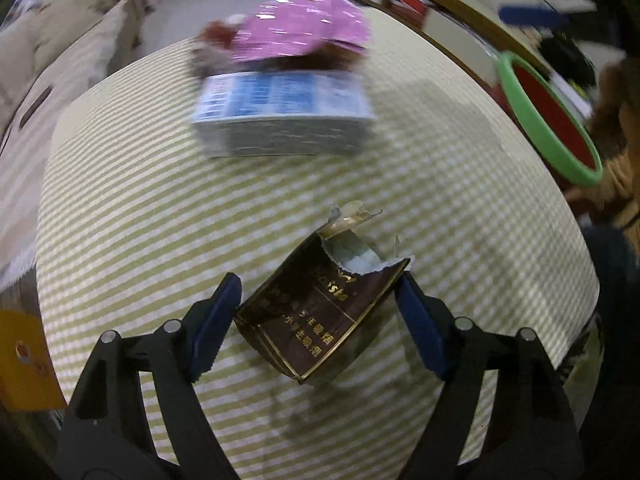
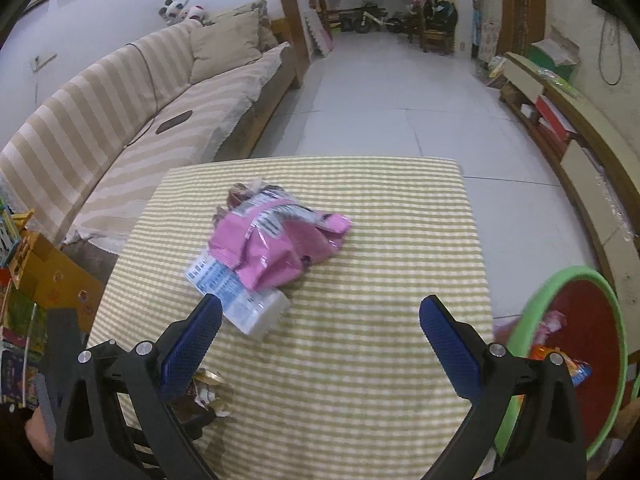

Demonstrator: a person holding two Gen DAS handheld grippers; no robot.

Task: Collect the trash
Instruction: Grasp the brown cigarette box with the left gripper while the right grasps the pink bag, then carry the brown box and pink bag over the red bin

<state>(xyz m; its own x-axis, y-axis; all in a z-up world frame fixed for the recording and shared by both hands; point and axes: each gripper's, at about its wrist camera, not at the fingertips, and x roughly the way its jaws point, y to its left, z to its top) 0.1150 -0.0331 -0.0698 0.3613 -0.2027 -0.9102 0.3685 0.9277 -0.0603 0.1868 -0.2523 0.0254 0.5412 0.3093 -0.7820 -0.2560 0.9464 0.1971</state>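
Observation:
A torn dark brown cigarette pack [image 1: 316, 312] with gold print lies on the striped tablecloth [image 1: 140, 220]. My left gripper [image 1: 320, 300] points down over it, and its blue pads touch two opposite corners of the pack. The pack [image 2: 204, 396] also peeks out beside the right gripper's left finger in the right wrist view. My right gripper [image 2: 320, 320] hovers open above the cloth with nothing between its fingers. Farther out lie a crumpled pink wrapper [image 2: 280, 248] and a blue and white box [image 2: 240, 300]; the wrapper [image 1: 304, 32] rests partly on the box [image 1: 280, 116].
A red bin with a green rim [image 2: 576, 360] stands off the table's right edge with wrappers inside; the same bin [image 1: 548, 116] shows in the left wrist view. A striped sofa [image 2: 140, 112] runs along the left. Yellow cartons [image 2: 48, 276] sit at the left corner.

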